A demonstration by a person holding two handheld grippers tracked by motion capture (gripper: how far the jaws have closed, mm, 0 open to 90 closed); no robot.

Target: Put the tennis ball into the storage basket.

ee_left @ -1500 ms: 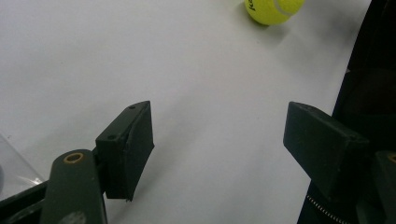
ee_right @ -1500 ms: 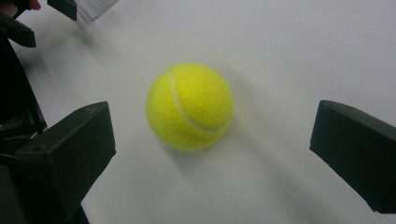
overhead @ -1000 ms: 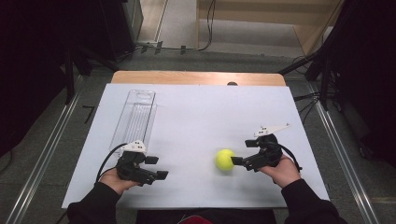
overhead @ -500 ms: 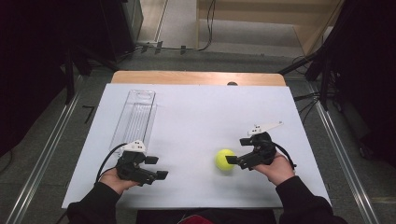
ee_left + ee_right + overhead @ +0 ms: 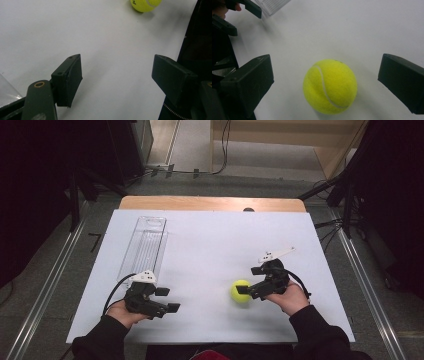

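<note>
A yellow tennis ball (image 5: 241, 290) lies on the white table (image 5: 210, 240), right of centre near the front. My right gripper (image 5: 252, 283) points left at it, open, with a jaw on each side of the ball (image 5: 330, 86) and a gap between each jaw and the ball. My left gripper (image 5: 168, 299) rests at the front left, open and holding nothing. In the left gripper view the ball (image 5: 145, 4) lies far ahead, beyond the open gripper (image 5: 117, 75).
A long clear plastic tray (image 5: 144, 245) lies on the left side of the table, behind my left gripper. Its end shows as (image 5: 273, 3) in the right gripper view. A wooden strip (image 5: 210, 203) runs along the table's far edge.
My right gripper has moved left up to the ball, so its open jaws now flank it. The ball and the left gripper have stayed in place.
</note>
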